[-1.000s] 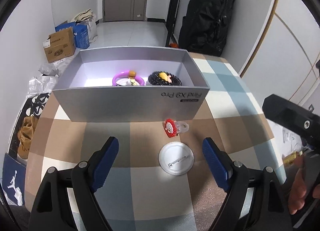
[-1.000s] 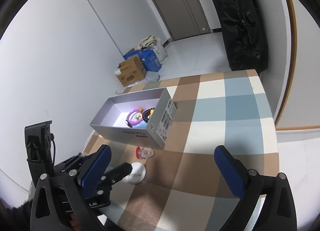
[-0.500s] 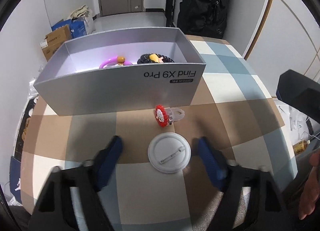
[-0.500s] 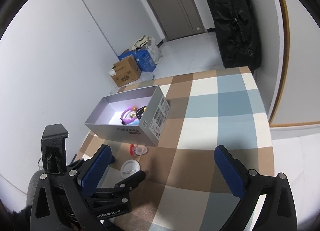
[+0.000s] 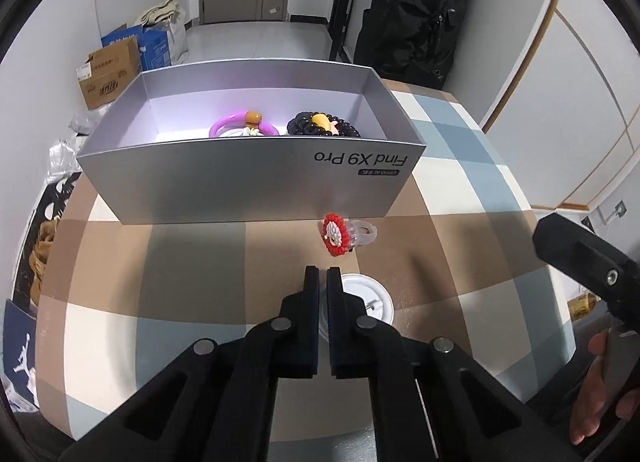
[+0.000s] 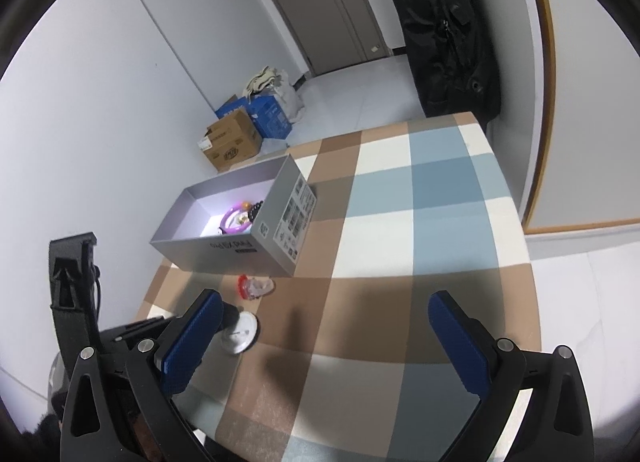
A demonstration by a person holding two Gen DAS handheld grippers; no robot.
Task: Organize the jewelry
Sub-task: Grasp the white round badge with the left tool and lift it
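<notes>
A white round badge lies pin side up on the checked tablecloth. My left gripper is shut right over it, fingertips at its left part. Only a thin slit shows between the pads, and I cannot tell whether they pinch the badge. Just beyond lies a clear ring with a red beaded flower, next to the open silver box. A purple bracelet and a black bead bracelet lie inside the box. My right gripper hovers open and empty over the cloth, to the right of the badge.
The box stands near the table's left edge. A black backpack hangs at the far wall. Cardboard boxes and bags sit on the floor beyond the table. A hand holds the right gripper's body at the right.
The left jaws went from wide open on either side of the badge to shut over it. The right gripper stayed open and hardly moved.
</notes>
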